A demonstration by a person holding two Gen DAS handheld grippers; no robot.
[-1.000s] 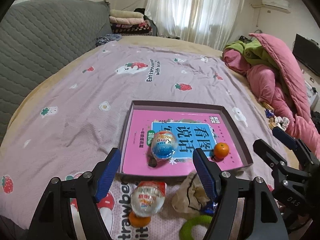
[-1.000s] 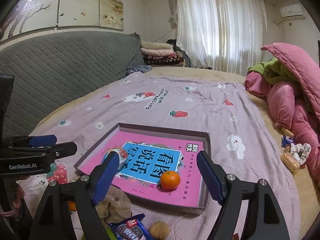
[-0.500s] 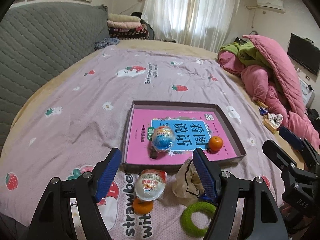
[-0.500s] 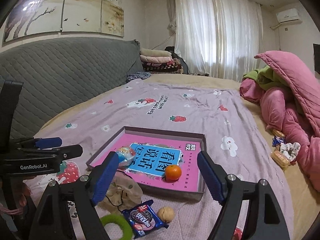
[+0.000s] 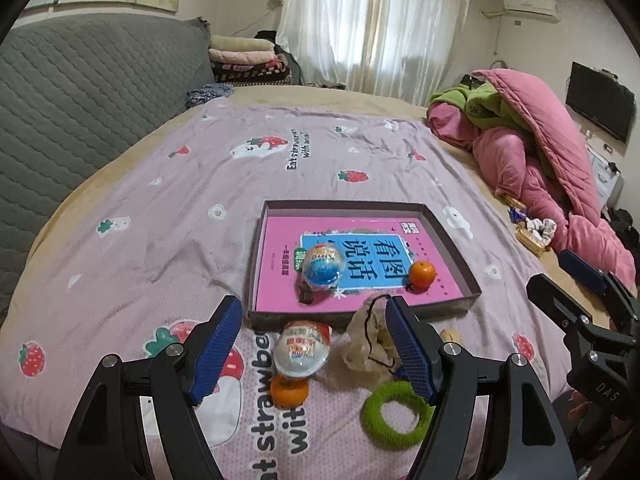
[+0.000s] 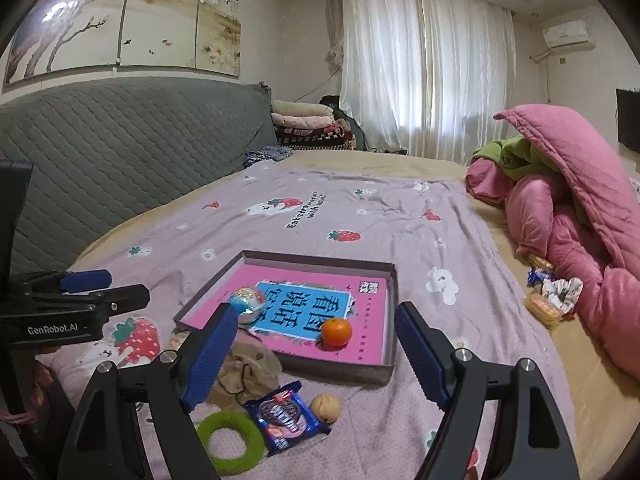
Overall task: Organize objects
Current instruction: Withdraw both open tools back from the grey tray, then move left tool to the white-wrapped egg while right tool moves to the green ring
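Note:
A shallow box [image 5: 460,258] [image 6: 320,366] with a pink book inside lies on the bedspread. In it are a blue toy egg [image 5: 322,267] [image 6: 248,304] and an orange [image 5: 422,274] [image 6: 337,331]. In front of the box lie a red toy egg [image 5: 304,346], a second orange [image 5: 289,392], a beige pouch [image 5: 368,340] [image 6: 250,368], a green ring [image 5: 394,414] [image 6: 231,442], a snack packet [image 6: 286,418] and a walnut [image 6: 326,408]. My left gripper [image 5: 314,346] is open above the red egg. My right gripper [image 6: 316,354] is open and empty over the box's near edge.
A pink quilt pile [image 5: 532,152] [image 6: 568,216] lies at the right. Small snacks and a scrunchie [image 6: 554,300] sit by it. A grey padded headboard [image 5: 80,92] runs along the left. Folded blankets [image 6: 308,124] are stacked at the back.
Both grippers have pulled back and risen, so more of the loose items in front of the box show. Both stay open and empty. No object has moved.

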